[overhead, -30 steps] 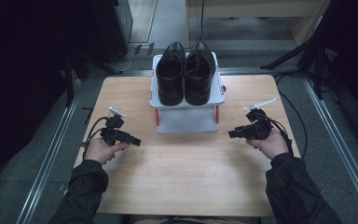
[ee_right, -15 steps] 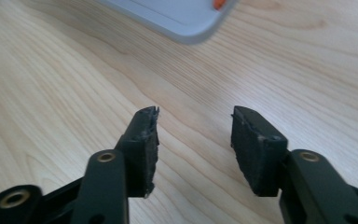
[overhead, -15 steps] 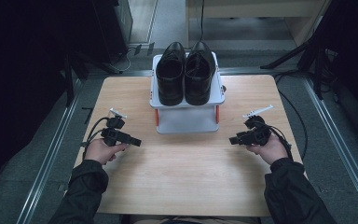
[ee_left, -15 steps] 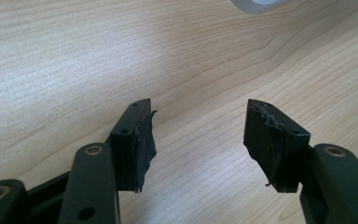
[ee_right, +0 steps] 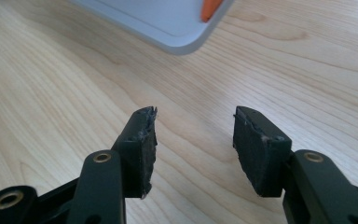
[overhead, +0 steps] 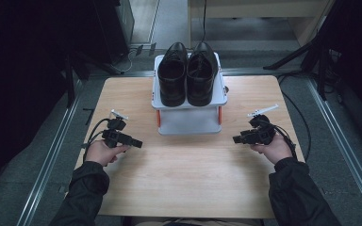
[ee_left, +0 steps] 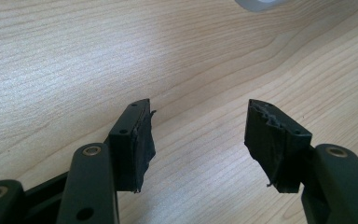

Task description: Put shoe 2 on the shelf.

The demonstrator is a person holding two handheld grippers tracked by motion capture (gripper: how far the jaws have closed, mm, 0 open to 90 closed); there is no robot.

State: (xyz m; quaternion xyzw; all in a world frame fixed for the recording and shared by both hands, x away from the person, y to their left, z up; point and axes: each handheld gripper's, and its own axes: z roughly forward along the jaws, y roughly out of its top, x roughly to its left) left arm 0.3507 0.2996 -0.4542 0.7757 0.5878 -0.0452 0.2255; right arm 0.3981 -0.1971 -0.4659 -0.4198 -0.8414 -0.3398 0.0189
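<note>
Pair of black shoes [overhead: 187, 73] atop a white two-tier rack [overhead: 188, 120] at the counter's [overhead: 188, 179] 12 o'clock edge. Left hand-held gripper [overhead: 137, 142] at 9 o'clock and right hand-held gripper [overhead: 236, 139] at 3 o'clock, both with jaws spread and empty, well apart from the rack.

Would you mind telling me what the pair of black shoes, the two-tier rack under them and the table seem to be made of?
The pair of black lace-up shoes looks like smooth leather or an imitation: soft sheen on the toes. The pale grey two-tier rack seems moulded plastic, matt, with rounded corners and orange posts. The light table top shows wood grain, satin finish; solid wood or laminate, I cannot tell.
</note>
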